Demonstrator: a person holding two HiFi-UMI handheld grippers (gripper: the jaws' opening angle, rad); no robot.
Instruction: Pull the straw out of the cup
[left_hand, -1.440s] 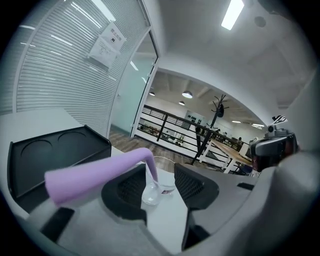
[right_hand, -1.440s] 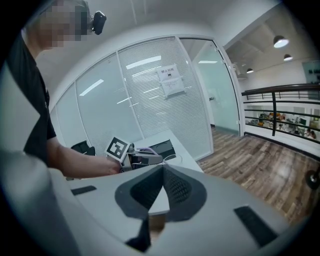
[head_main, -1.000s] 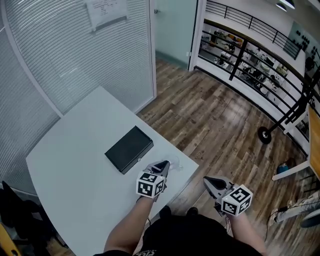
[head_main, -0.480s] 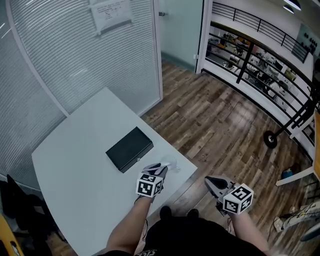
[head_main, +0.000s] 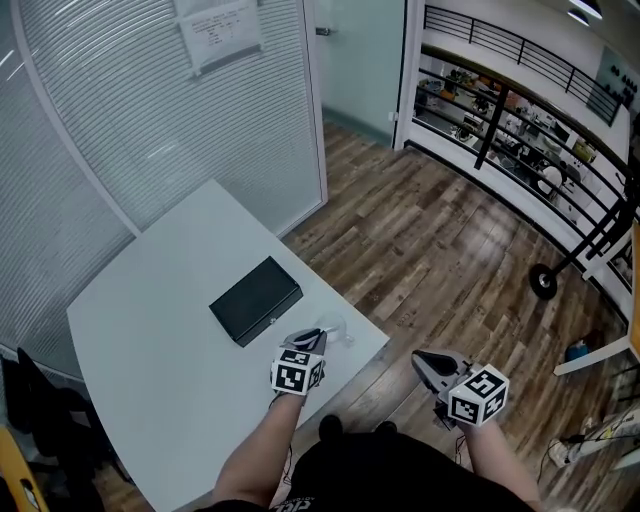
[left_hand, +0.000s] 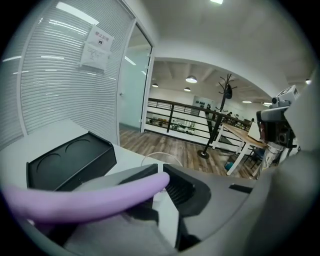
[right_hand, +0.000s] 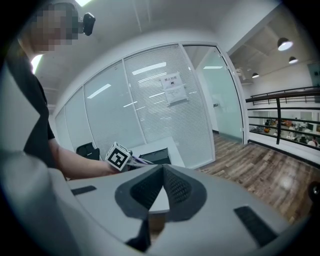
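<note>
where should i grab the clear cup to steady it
Best guess: the clear cup by its rim, one jaw inside, one outside, coming from the right over the table edge. It stands upright, mouth open, close to that edge.

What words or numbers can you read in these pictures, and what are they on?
Paper sheet on the glass wall: it has printed lines, but they are too small and blurred to read.
Marker cubes: only black-and-white square patterns, no words or numbers.
Black box on the table: no label that can be read.
So nothing here can be quoted as text.
</note>
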